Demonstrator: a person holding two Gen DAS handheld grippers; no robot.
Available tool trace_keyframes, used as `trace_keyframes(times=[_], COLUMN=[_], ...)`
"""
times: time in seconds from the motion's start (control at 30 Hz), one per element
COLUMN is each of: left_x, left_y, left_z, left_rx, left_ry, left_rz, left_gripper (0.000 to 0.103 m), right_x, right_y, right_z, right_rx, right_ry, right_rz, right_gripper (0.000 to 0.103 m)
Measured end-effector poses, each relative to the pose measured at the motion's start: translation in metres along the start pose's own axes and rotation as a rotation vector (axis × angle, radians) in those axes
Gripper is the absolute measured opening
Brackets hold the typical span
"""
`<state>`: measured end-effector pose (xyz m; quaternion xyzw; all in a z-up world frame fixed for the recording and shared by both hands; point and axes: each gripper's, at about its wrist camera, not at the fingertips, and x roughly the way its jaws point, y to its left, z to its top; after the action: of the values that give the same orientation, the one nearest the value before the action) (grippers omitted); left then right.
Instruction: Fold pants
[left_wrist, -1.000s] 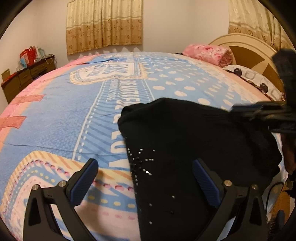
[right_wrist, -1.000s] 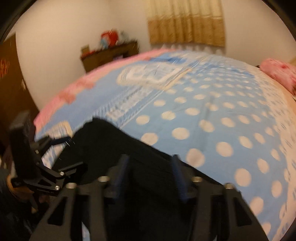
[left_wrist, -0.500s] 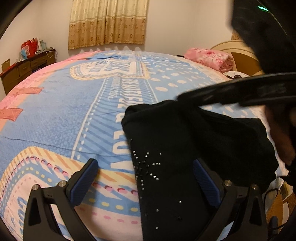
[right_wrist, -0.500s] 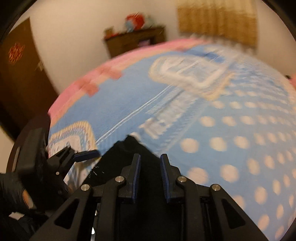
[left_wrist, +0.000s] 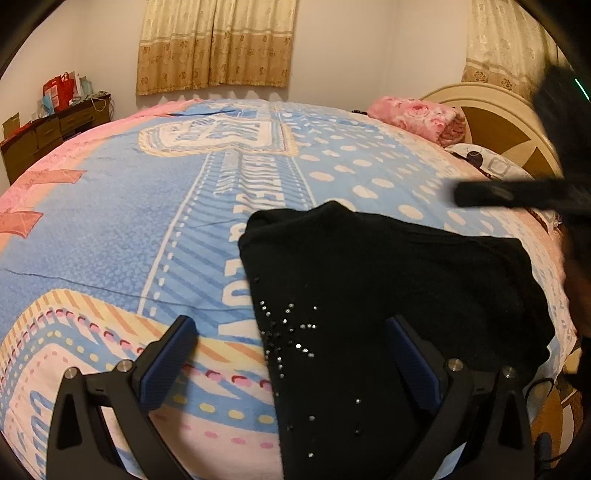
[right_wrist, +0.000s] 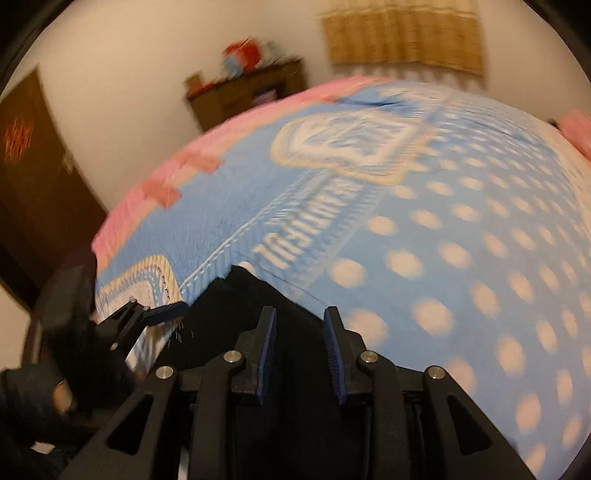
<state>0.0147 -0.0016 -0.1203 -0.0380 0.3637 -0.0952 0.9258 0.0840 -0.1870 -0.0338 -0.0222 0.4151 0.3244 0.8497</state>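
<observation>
Dresser (left_wrist: 55, 127): brown wood, far left against the wall, red bags on top.
Left gripper (left_wrist: 291, 354): spread wide and empty, above the near edge of the pants, blue pads apart.
Bedspread (left_wrist: 110, 240): blue with pink border, cream dots and lettering, covering the bed.
Pants (left_wrist: 369, 295): black, folded into a compact stack on the bedspread near the bed's front right edge; a rhinestone star shows on the top layer.
Right gripper (right_wrist: 300, 347): jaws have just been opening to a narrow gap, no cloth pinched between them; lifted above the pants.
Pink blanket (left_wrist: 417, 116): rolled, by the headboard (left_wrist: 491, 118).
</observation>
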Motion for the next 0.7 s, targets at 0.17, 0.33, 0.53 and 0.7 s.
trace_keyframes(times=[0.17, 0.33, 0.53, 0.7], left_x=[0.005, 0.008, 0.002, -0.005], left_y=[-0.002, -0.002, -0.023, -0.027], left_z=[0.005, 0.008, 0.010, 0.011], left_rx=[0.007, -0.006, 0.070, 0.093], left_ry=[0.038, 0.055, 0.028, 0.015], left_rz=[-0.008, -0.036, -0.099, -0.101], left_gripper=[0.103, 0.102, 0.048, 0.026], right_x=[-0.070, -0.093, -0.079, -0.060], right_y=[-0.067, -0.121, -0.115, -0.077], right_z=[-0.078, -0.148, -0.163, -0.153], right_rx=[0.216, 0.486, 0.505, 0.363], right_ry=[-0.124, -0.168, -0.240, -0.191], right_rz=[-0.132, -0.075, 0.005, -0.014], right_gripper=[0.057, 0.058, 0.074, 0.045])
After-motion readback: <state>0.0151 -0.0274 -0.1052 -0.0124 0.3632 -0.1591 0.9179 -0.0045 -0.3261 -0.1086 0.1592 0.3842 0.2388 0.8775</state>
